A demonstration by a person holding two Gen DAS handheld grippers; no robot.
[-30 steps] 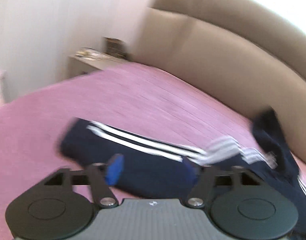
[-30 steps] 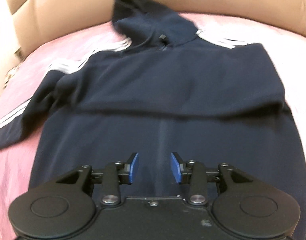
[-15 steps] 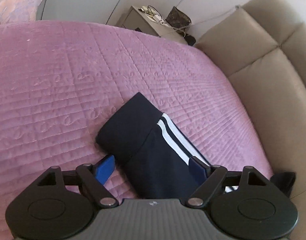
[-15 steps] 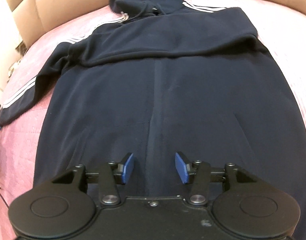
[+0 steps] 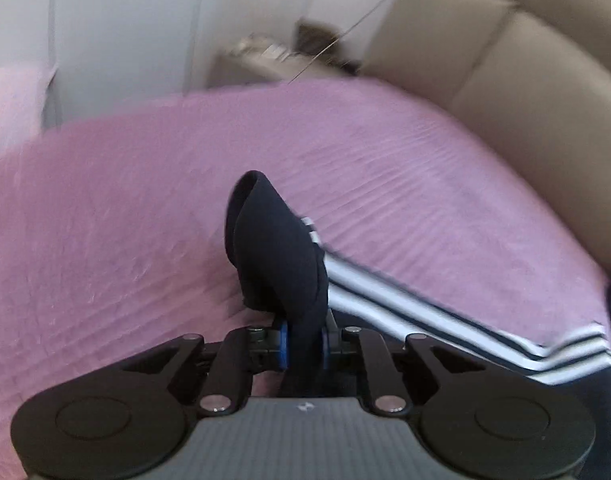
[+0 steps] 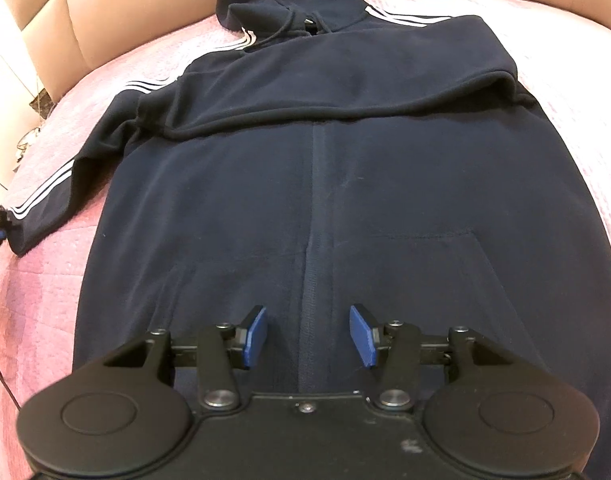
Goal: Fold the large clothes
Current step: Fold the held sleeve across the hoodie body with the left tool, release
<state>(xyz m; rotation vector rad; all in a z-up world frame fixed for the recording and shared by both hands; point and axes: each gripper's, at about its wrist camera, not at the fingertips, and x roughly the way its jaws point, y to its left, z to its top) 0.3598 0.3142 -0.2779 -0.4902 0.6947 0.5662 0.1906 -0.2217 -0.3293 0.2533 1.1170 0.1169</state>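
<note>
Left fingers now closing on cuff — bunched between

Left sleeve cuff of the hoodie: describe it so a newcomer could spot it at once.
Start at the pink bedspread and the navy hoodie spread on it. Follow the white-striped sleeve outward from the shoulder. The cuff is its plain dark end, the only part lifted off the bed, pinched between the closing jaws of the left hand-held gripper.

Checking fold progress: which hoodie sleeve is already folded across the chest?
The plain sleeve lying across the chest; the striped sleeve trails outward onto the pink bedspread.
</note>
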